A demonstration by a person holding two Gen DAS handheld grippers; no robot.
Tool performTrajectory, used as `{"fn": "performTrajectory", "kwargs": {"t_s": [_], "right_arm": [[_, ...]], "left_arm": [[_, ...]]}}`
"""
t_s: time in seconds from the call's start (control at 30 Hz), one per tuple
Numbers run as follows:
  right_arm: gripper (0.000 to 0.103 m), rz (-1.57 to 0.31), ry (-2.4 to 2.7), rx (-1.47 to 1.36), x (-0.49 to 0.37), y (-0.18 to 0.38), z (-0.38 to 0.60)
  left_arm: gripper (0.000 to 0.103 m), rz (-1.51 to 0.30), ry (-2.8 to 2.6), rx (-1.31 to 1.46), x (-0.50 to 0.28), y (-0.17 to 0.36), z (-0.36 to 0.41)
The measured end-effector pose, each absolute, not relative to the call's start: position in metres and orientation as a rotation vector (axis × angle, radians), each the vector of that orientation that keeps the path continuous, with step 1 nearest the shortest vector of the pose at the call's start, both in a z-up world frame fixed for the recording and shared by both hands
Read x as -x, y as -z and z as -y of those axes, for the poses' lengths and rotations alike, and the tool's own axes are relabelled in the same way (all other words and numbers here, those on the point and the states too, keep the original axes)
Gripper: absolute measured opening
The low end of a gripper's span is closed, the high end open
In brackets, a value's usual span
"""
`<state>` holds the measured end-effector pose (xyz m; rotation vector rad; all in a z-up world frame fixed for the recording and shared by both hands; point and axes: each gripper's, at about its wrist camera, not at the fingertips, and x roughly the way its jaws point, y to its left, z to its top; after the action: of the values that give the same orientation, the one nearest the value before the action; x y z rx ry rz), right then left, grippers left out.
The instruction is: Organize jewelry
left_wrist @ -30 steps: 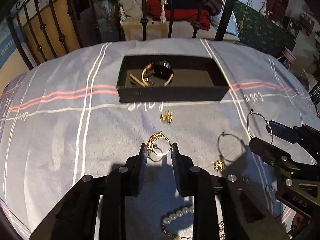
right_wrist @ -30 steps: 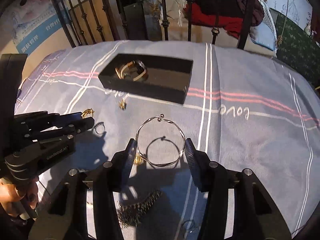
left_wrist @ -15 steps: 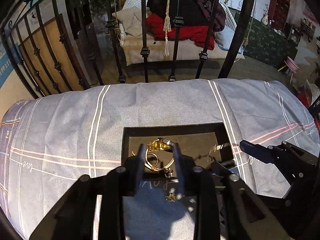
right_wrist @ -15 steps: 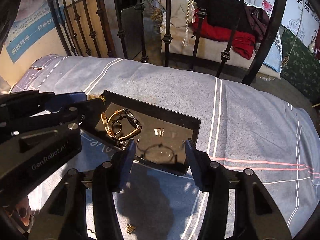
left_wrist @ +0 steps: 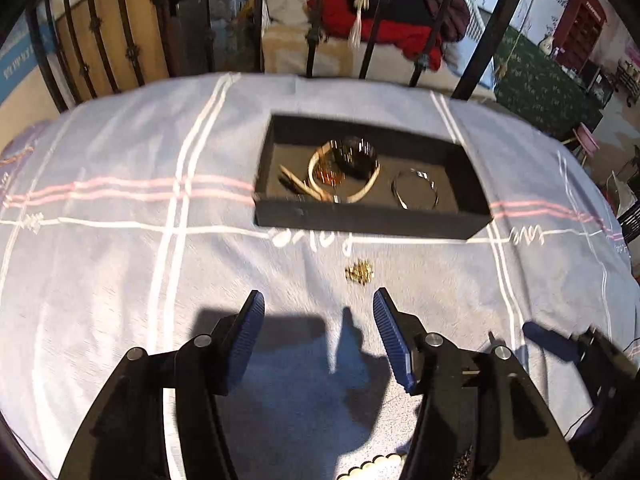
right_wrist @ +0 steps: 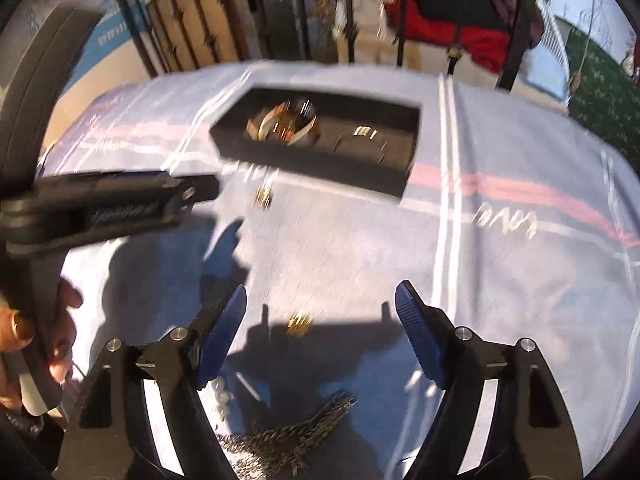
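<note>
Tray (left_wrist: 372,222): holds watch and bangle, so sorted pieces stay contained
Left hand-held gripper (left_wrist: 318,336): jaws apart, empty
Right hand-held gripper (right_wrist: 320,316): jaws apart, gold earring (right_wrist: 299,323) lies between, likely next pick

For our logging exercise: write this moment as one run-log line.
left gripper: open, empty | right gripper: open, empty | black tray: holds silver bangle | gold earring: on cloth

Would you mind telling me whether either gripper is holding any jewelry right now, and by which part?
Nothing is held. The left gripper and the right gripper both stand open and empty above the grey striped cloth, back from the black rectangular tray.
</note>
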<state>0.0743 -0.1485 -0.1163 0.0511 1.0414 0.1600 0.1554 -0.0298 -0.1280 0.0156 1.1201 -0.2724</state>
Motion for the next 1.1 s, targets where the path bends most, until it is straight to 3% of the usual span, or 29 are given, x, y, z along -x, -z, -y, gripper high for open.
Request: {"fn": "performTrajectory", "kwargs": {"t_s": [0.13,0.2,0.23,0.37,0.4,0.77,1.1], "right_arm": [[0.075,-1.068,-0.172,-0.068,-0.07,0.135,0.141],[0.048,-1.082,-0.184,-0.083,-0.074,0.139,0.141],[0.045,-1.091,-0.182,-0.095,-0.075,0.142,0.144],[0.026,-1.097,-0.173,-0.097,-0.075,0.148,0.151],[0.018,-1.099,-0.174,-0.095,-0.073,0.149,0.152],[0.018,-0.996,-0.152,-0.113,-0.073,0.109,0.161],[0.019,-0.866,-0.125,-0.052,-0.156,0.043,0.166]], "left_arm": [[0.055,-1.106,0.294,-0.11,-0.156,0.143,0.056],[0.053,-1.119,0.29,-0.143,-0.16,0.152,0.068],[0.053,-1.124,0.288,-0.15,-0.163,0.156,0.071],[0.03,-1.135,0.288,-0.171,-0.169,0.168,0.081],[0.018,-1.129,0.289,-0.172,-0.169,0.168,0.081],[0.017,-1.039,0.303,-0.03,-0.156,0.119,0.034],[0.017,-0.927,0.33,-0.007,-0.203,0.055,0.048]]}}
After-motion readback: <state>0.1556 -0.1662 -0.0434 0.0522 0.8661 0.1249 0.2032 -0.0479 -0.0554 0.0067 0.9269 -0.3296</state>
